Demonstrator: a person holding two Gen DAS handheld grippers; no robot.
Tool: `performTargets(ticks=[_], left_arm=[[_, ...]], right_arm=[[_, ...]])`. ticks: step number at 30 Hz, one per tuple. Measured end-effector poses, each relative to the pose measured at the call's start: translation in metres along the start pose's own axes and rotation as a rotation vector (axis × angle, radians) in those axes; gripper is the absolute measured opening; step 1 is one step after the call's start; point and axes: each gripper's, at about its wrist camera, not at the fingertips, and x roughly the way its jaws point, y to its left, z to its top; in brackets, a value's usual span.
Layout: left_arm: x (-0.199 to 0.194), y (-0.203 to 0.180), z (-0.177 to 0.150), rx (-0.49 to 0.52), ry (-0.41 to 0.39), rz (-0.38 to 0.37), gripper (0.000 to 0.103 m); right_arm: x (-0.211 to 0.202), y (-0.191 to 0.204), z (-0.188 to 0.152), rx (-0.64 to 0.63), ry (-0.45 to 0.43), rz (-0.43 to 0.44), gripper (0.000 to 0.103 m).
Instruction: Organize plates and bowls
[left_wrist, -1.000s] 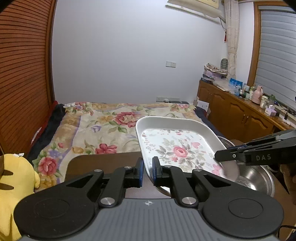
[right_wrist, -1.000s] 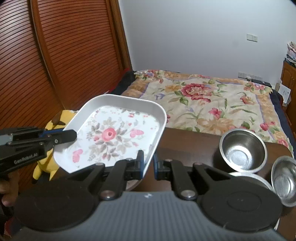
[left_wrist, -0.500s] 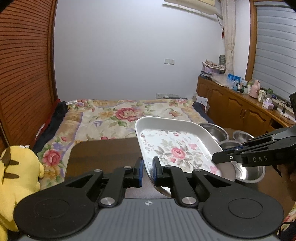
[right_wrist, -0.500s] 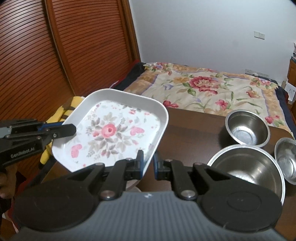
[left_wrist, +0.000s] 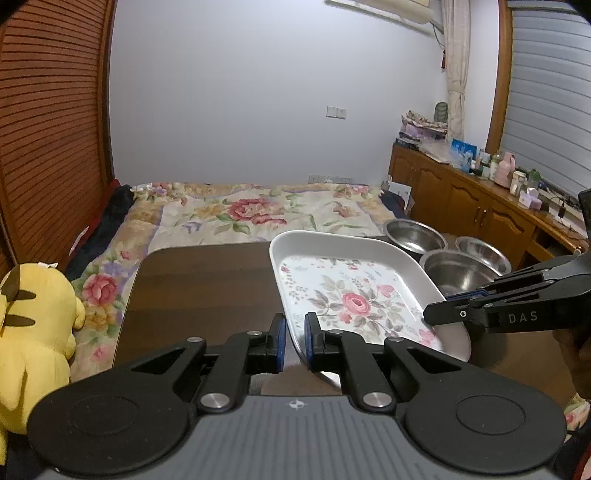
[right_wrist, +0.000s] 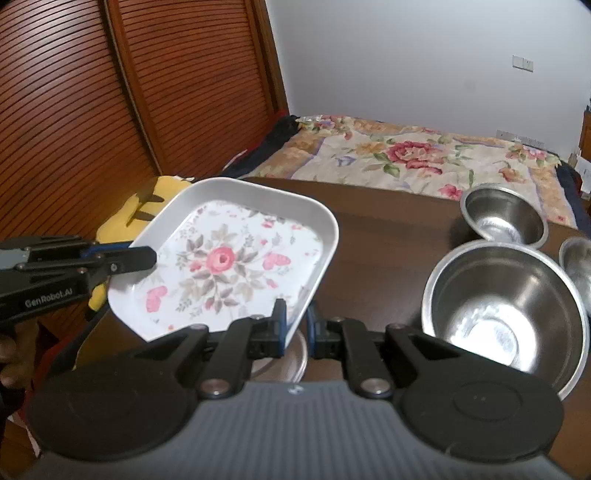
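Both grippers, left gripper and right gripper, pinch the white rectangular floral tray's rim above the dark wooden surface. Three steel bowls sit near; only the right wrist view shows a round plate beneath.

Black claws, blue pads, silver pivot screws, ribbed grey housing; white "DAS", "GenRobot.AI" lettering.

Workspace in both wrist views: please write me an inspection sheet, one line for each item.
Surface: dark wooden table, mostly bare.
Job's things: floral plate held tilted above the table; three steel bowls at the right; another dish under the plate, unclear.
Clutter: nothing seen on the table.
Grippers: left gripper and right gripper each clamp a plate edge.
Cables: nothing seen.
Surroundings: bed with floral cover, yellow plush toy, slatted wooden doors, cabinet with bottles.
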Motion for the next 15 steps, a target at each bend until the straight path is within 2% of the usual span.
performTargets(ticks=[15], left_arm=[[-0.007, -0.001, -0.044, -0.042, 0.043, -0.003, 0.012]], right_arm=[[0.004, 0.009, -0.036, 0.003, 0.021, 0.012, 0.013]])
